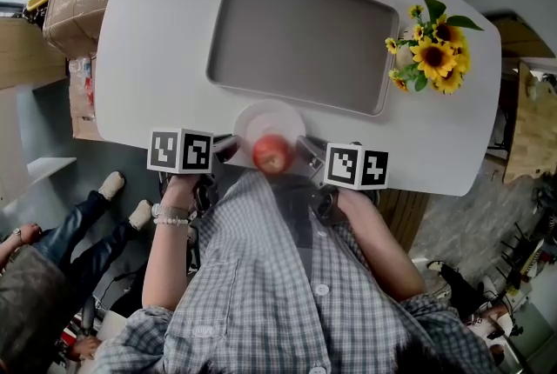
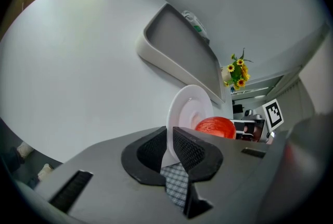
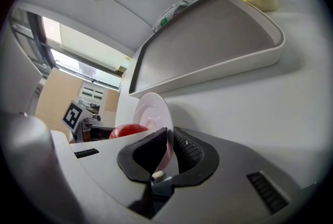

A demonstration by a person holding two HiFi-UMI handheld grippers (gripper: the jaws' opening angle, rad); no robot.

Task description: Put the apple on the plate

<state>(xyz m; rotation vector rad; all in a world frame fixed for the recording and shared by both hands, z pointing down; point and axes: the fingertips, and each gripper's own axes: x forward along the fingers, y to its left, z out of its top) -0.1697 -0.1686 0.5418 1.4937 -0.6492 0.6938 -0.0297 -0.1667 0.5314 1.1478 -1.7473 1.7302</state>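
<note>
Head view: apple sits on plate between left gripper and right gripper, both jaws clamping its rim.

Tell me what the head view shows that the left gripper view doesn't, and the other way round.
Only the head view: the left gripper and right gripper gripping the plate from opposite sides, and the left gripper's own marker cube. Only the left gripper view: its jaws shut on the plate's rim, seen close up. Both: the apple sitting on the plate, the grey tray, the sunflowers and the white table.
</note>
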